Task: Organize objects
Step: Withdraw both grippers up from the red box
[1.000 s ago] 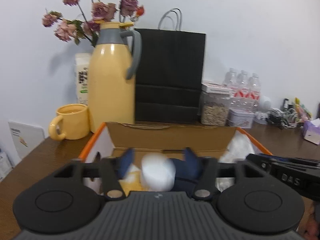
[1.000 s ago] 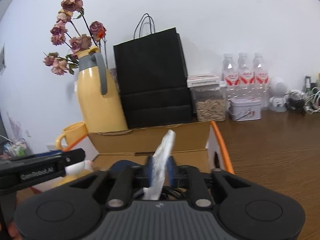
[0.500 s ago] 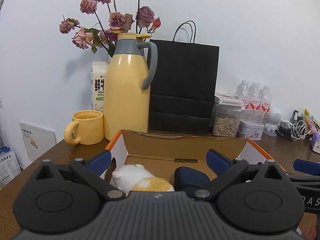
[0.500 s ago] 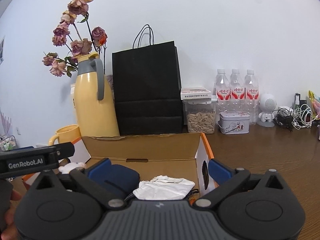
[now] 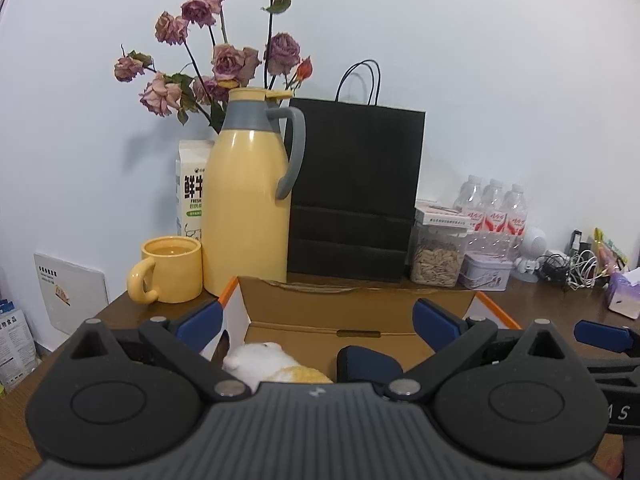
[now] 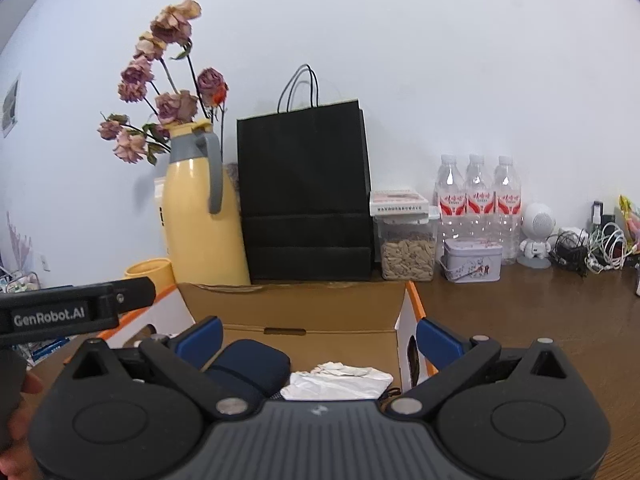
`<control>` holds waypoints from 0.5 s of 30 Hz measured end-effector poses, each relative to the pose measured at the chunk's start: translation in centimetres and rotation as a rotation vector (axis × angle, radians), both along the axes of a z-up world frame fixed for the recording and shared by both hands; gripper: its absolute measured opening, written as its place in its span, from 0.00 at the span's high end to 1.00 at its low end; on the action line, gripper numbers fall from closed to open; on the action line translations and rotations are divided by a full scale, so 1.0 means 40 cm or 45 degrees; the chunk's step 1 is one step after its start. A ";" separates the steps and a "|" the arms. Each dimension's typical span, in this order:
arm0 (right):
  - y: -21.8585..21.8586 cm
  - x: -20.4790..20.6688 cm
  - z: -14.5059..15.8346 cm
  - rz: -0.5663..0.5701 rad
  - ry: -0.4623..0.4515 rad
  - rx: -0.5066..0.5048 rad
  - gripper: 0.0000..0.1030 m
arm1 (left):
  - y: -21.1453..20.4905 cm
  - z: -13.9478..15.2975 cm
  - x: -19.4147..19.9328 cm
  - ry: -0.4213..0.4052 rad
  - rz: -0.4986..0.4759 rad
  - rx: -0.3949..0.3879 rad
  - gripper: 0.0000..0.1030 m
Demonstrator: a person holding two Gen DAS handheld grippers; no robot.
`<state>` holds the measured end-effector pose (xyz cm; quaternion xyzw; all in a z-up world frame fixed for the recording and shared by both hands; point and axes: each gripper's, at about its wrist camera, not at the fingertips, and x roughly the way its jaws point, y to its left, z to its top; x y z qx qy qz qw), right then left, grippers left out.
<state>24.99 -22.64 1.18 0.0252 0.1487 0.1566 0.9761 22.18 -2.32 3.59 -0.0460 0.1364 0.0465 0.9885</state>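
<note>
Grippers both spread wide, nothing between the jaws: left gripper (image 5: 318, 320); right gripper (image 6: 318, 338); white-and-yellow plush toy (image 5: 272, 366), dark blue pouch (image 6: 250, 368) and crumpled white wrapper (image 6: 340, 380) lie inside open cardboard box (image 5: 336, 304).

Left gripper (image 5: 318, 322): a black plastic body with a ribbed dark-grey top plate, two round discs at either side and silver pivot pins on angular black link arms. Its fingers (image 5: 438, 322) carry blue pads. Right gripper (image 6: 318, 334): the same build, ribbed grey centre bearing a small pale logo, black triangular links, silver pins and blue-padded fingers (image 6: 438, 336). In the right wrist view the left unit's black side bar reads "GenRobot.AI" in white lettering.
</note>
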 end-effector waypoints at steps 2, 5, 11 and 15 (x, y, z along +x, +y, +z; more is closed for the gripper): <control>-0.001 -0.021 0.011 0.004 -0.011 -0.013 0.00 | 0.001 0.012 -0.015 0.004 -0.012 0.006 0.00; -0.003 -0.052 0.023 0.012 -0.017 -0.024 0.00 | 0.008 0.028 -0.043 -0.003 -0.024 0.007 0.00; -0.011 -0.117 0.040 0.012 -0.014 -0.034 0.00 | 0.025 0.055 -0.102 0.007 -0.044 -0.009 0.00; -0.018 -0.164 0.044 0.013 -0.002 -0.047 0.00 | 0.036 0.058 -0.146 0.016 -0.044 0.009 0.00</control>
